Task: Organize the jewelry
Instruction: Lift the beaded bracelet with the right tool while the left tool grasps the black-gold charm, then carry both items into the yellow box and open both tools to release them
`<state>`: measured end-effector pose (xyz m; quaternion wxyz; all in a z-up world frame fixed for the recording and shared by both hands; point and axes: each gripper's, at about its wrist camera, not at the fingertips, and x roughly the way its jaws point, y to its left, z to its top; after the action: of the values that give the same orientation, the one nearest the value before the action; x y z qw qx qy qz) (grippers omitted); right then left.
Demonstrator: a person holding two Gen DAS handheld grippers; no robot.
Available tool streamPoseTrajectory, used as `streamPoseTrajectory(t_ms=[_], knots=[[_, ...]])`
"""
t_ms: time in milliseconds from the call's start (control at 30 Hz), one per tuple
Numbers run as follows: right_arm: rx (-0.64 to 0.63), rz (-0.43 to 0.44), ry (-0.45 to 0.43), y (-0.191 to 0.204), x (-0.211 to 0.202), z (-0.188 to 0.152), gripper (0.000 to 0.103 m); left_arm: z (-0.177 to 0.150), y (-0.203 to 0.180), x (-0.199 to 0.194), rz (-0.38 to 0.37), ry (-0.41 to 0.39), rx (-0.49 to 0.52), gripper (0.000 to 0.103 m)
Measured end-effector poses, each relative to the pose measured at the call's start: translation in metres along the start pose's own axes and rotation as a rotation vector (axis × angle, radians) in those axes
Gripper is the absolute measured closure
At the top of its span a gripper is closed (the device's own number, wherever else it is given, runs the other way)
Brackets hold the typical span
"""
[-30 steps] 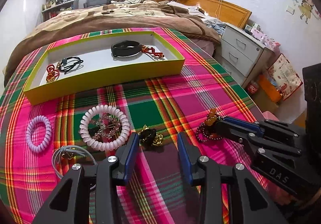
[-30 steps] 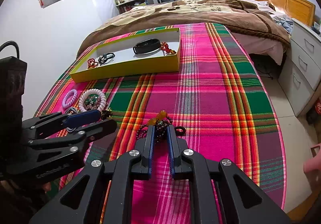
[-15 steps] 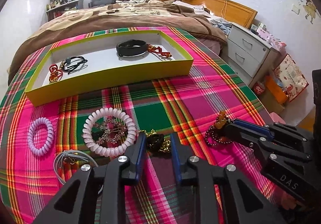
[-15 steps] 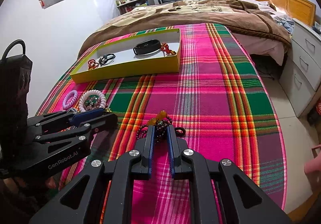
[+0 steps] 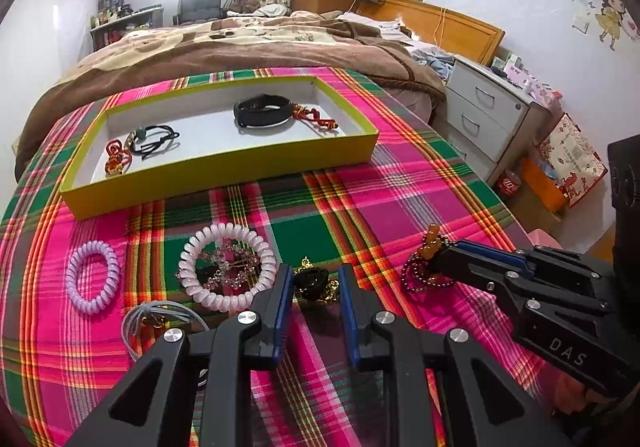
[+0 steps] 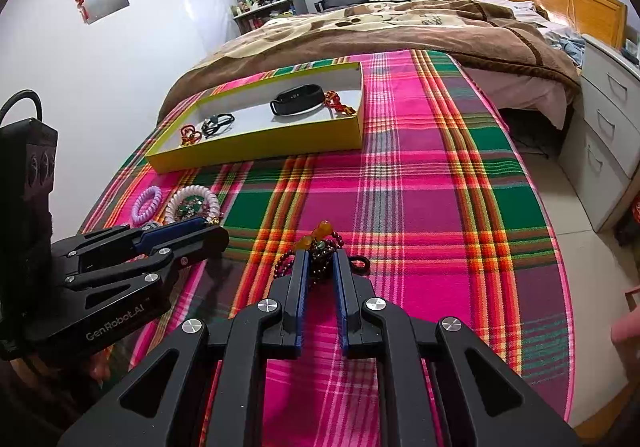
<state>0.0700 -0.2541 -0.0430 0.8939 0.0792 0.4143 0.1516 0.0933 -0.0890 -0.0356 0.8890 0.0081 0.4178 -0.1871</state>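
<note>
A yellow tray (image 5: 224, 167) (image 6: 256, 145) lies at the far side of the plaid cloth with a black band (image 5: 262, 111), red knots and a black cord inside. My left gripper (image 5: 314, 281) straddles a black-and-gold hair tie (image 5: 314, 283), its jaws close around it on the cloth. My right gripper (image 6: 320, 261) is shut on a dark red bead bracelet (image 6: 320, 251) (image 5: 424, 275) with amber beads, low on the cloth. A pink coil bracelet (image 5: 228, 267), a purple coil tie (image 5: 93, 277) and a grey cord (image 5: 160, 317) lie at the left.
A bed with a brown blanket (image 5: 248, 43) stands behind the table. A white drawer unit (image 5: 488, 115) and bags stand at the right on the floor. The table edge curves away on the right (image 6: 560, 287).
My left gripper has moved forward over the black-and-gold hair tie and its jaws have narrowed around it. The right gripper has stayed shut on the bead bracelet.
</note>
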Motion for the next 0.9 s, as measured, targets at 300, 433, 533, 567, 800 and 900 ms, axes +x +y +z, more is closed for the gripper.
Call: streamPoseTrajectory(t_ms=[300,433,533,567,800,900], knots=[[0.006,0.005,-0.021,0.003,-0.005,0.007,0.091,0.01,0.014,-0.02,0.002,-0.044,-0.007,0.08],[0.001,0.008,-0.035,0.008,-0.007,0.013,0.091,0.013,0.025,-0.027,0.009,-0.06,-0.026,0.08],[-0.005,0.013,-0.047,0.013,-0.007,0.02,0.091,0.018,0.036,-0.032,0.024,-0.068,-0.035,0.08],[-0.008,0.015,-0.05,0.015,-0.007,0.023,0.091,0.019,0.039,-0.033,0.027,-0.071,-0.037,0.08],[-0.02,0.019,-0.082,0.027,-0.002,0.049,0.091,0.039,0.067,-0.039,0.046,-0.098,-0.059,0.08],[-0.031,0.017,-0.086,0.033,0.005,0.061,0.091,0.05,0.077,-0.036,0.052,-0.104,-0.07,0.08]])
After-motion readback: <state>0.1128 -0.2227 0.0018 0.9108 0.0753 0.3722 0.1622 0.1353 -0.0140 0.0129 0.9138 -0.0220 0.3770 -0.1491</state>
